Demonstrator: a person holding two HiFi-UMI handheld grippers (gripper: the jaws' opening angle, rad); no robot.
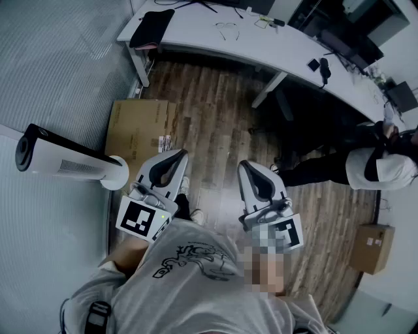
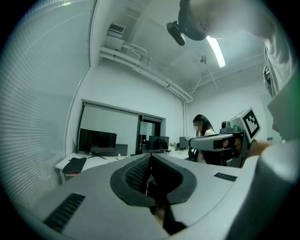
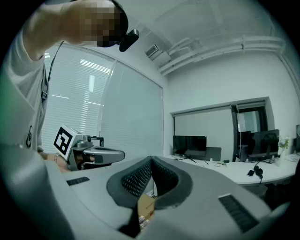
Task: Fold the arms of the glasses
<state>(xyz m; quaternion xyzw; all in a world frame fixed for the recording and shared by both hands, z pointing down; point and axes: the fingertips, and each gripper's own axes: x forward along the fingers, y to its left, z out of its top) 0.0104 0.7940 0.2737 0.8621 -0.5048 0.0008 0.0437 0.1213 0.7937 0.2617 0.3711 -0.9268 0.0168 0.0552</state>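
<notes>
Above wood floor (image 1: 215, 111), L gripper (image 1: 175, 156), R gripper (image 1: 249, 167) closed, empty.

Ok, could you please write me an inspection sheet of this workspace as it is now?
Surface: white desk, far from the person; wood floor below.
Job's things: glasses lie on the desk, untouched; arms too small to judge.
Clutter: black pad at the desk's left end; small dark items further right; flat cardboard and a box on the floor.
Grippers: left gripper and right gripper both shut, empty.
Cables: thin dark lines at the desk's far edge, cable or stand, cannot tell.
Surroundings: tower fan, monitors, blinds, a seated person.
</notes>
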